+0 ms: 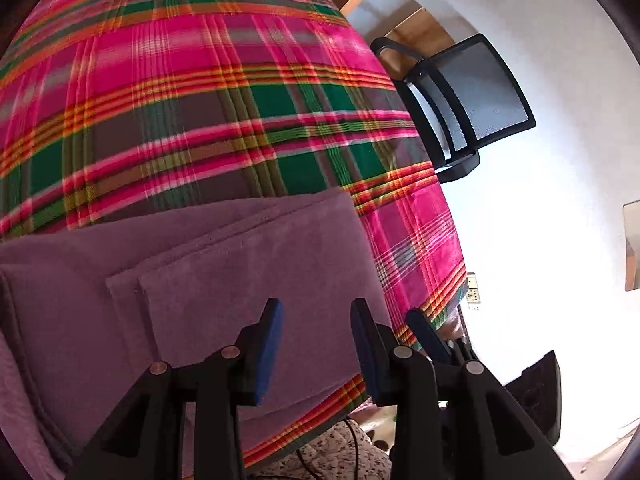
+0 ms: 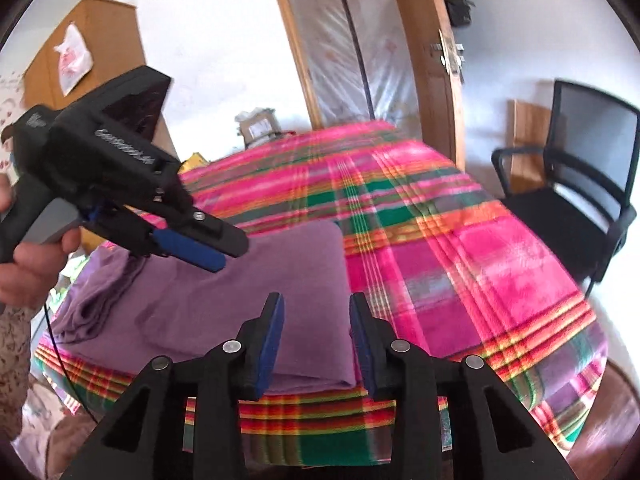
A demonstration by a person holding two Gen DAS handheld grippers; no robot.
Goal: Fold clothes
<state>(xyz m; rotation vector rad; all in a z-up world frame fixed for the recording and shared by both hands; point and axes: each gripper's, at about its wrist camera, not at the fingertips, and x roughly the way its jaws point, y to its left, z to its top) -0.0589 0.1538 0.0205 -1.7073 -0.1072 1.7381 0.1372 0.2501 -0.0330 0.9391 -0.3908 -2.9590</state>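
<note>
Purple fleece garment point(image 2: 256, 312), partly folded, lying on plaid tablecloth point(image 2: 460, 240) near tabletop's front edge; bunched loose part at its left. Soft, light, limp, napped, not slippery: likely to sag and drag when lifted, so best pinched at a doubled hem or corner point(image 1: 120, 284), not mid-panel. Left tongs point(image 1: 316, 344) spread, pinching nothing, hovering over top layer. Right tongs point(image 2: 316, 340) likewise spread and empty above near folded edge. Black mesh chair point(image 2: 580, 184) beside tabletop.

Black tongs point(image 2: 316, 336); blue pads point(image 2: 272, 344); floral sleeve point(image 2: 16, 344).
</note>
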